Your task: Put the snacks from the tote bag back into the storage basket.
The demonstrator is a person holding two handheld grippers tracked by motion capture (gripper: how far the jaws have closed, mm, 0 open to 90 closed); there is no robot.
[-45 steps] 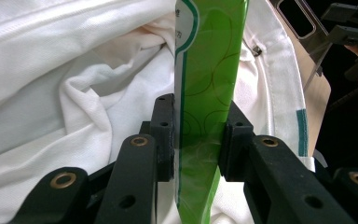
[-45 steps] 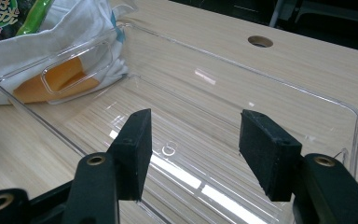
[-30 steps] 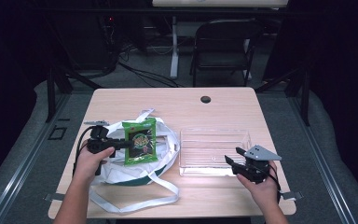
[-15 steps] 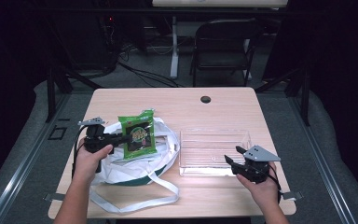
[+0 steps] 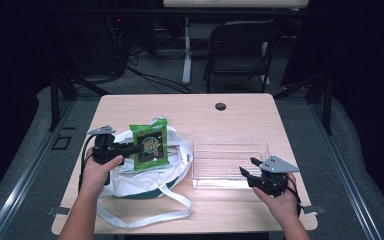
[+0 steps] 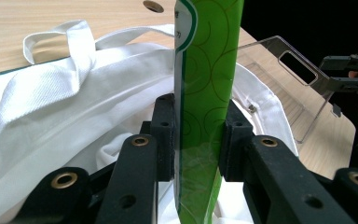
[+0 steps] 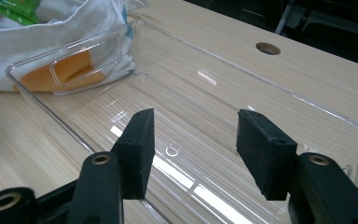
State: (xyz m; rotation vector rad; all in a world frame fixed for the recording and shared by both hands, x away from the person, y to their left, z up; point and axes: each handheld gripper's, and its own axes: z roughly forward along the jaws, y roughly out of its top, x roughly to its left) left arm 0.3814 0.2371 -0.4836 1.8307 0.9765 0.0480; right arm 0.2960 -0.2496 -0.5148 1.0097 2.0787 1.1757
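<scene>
The right gripper [image 5: 250, 175] sits at the near right of the table [image 5: 240, 107], its jaws apart with nothing between them. They have just been closing a little and point into the clear bin [image 7: 307, 109], which holds nothing. At the near left, the left gripper [image 5: 130, 148] is clamped on the green packet [image 5: 150, 145]. The left gripper view shows both pads pressed flat on the packet's lower part, with the packet standing upright between them. The packet is held over the open mouth of the white bag [image 5: 175, 167] and appears clear of the cloth. The bin lies just beside the bag, to its right. Judgement: the work in hand is moving the packet from bag to bin. The lift out of the bag looks done or nearly so. The carry across and the release into the bin remain. Farther off, a round hole [image 5: 220, 106] marks the table's far edge, and a chair [image 5: 240, 55] stands beyond.
</scene>
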